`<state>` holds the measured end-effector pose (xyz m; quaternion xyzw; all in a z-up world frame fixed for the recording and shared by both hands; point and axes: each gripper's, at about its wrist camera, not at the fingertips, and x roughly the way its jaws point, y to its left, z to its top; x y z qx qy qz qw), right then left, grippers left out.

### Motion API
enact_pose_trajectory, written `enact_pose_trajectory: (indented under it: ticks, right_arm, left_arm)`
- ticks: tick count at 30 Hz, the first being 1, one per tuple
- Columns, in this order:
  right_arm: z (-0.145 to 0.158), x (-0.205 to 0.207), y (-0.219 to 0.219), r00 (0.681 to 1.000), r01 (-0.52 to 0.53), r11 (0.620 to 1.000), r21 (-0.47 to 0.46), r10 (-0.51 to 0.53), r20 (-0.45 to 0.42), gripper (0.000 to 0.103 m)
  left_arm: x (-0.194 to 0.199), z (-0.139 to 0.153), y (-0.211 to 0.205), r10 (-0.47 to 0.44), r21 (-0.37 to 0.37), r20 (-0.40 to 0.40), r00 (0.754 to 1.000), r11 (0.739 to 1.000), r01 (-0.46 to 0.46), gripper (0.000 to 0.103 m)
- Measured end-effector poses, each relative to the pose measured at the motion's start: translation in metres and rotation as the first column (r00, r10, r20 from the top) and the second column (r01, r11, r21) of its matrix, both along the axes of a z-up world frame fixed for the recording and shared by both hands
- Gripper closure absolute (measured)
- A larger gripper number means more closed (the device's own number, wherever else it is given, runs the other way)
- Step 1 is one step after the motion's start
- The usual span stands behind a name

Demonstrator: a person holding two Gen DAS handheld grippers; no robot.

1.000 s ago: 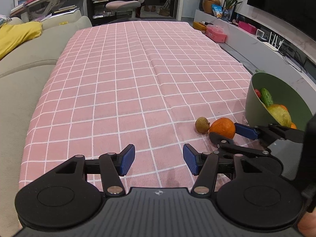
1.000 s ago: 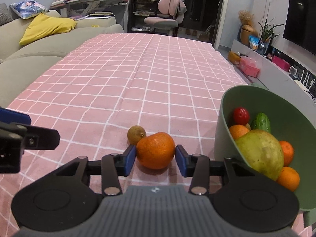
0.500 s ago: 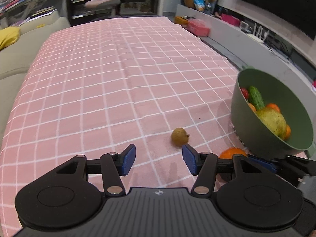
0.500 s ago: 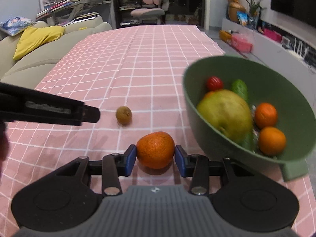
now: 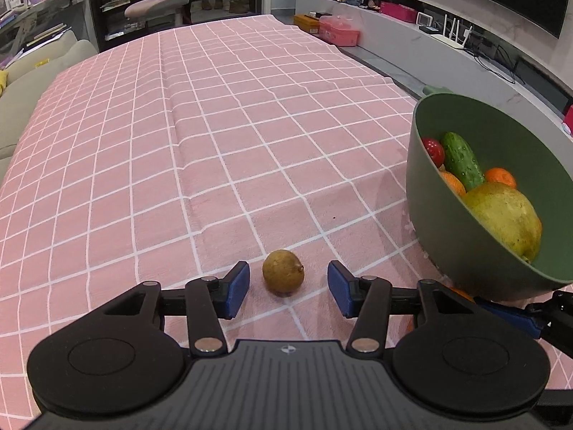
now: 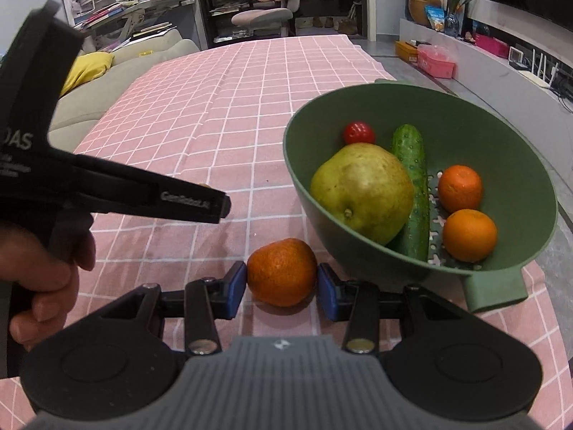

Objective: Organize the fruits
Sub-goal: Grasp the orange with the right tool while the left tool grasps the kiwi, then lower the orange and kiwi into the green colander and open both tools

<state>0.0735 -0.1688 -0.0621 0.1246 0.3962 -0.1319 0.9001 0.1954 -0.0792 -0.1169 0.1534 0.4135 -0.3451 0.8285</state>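
A small brown fruit [image 5: 283, 271] lies on the pink checked cloth, between the open pads of my left gripper [image 5: 288, 288], untouched. My right gripper [image 6: 282, 286] is shut on an orange [image 6: 282, 271] and holds it just left of the green bowl [image 6: 365, 93]. The bowl holds a pear [image 6: 361, 191], a cucumber [image 6: 412, 186], a small red fruit [image 6: 359, 132] and two oranges [image 6: 465, 211]. In the left wrist view the bowl [image 5: 447, 243] stands at the right.
The left gripper's body and the hand holding it [image 6: 43, 279] fill the left of the right wrist view. A grey sofa [image 6: 107, 86] runs along the table's left side. A low TV shelf [image 5: 465, 46] runs along the right.
My left gripper has moved forward and right until the brown fruit sits between its pads. My right gripper has lifted the orange and carried it toward the bowl.
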Motion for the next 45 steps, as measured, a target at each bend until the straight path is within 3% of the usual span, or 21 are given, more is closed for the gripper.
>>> enact_pose_trajectory:
  ticks: [4, 9, 16, 24, 38, 45]
  right_arm:
    - [-0.001, 0.0, -0.002, 1.0, -0.004, 1.0, 0.008, 0.004, -0.003, 0.062]
    - [0.0, 0.0, -0.002, 1.0, -0.002, 1.0, 0.013, 0.003, -0.003, 0.062]
    - [0.001, 0.002, -0.006, 1.0, -0.001, 0.999, 0.032, 0.001, -0.013, 0.063]
    - [0.014, 0.001, -0.004, 0.999, -0.044, 0.996, 0.075, 0.043, 0.02, 0.064]
    - [0.087, -0.018, -0.034, 0.984, -0.127, 0.984, 0.128, 0.109, 0.139, 0.064]
    - [0.121, -0.027, -0.078, 0.974, -0.195, 0.971, 0.141, 0.175, 0.144, 0.064]
  left_arm:
    - [0.001, -0.002, -0.003, -0.013, 0.02, 0.007, 1.0, 1.0, 0.012, 0.068]
    - [0.001, -0.002, -0.001, -0.01, 0.017, 0.007, 1.0, 1.0, 0.01, 0.072]
    - [-0.006, 0.011, 0.013, 0.021, -0.004, 0.008, 1.0, 1.0, -0.021, 0.073]
    - [-0.021, 0.05, 0.041, 0.099, -0.032, 0.046, 0.994, 0.995, -0.098, 0.073]
    - [-0.084, 0.108, 0.037, 0.186, -0.058, 0.096, 0.978, 0.982, -0.181, 0.073]
    - [-0.113, 0.124, 0.009, 0.134, -0.077, 0.126, 0.983, 0.989, -0.125, 0.073]
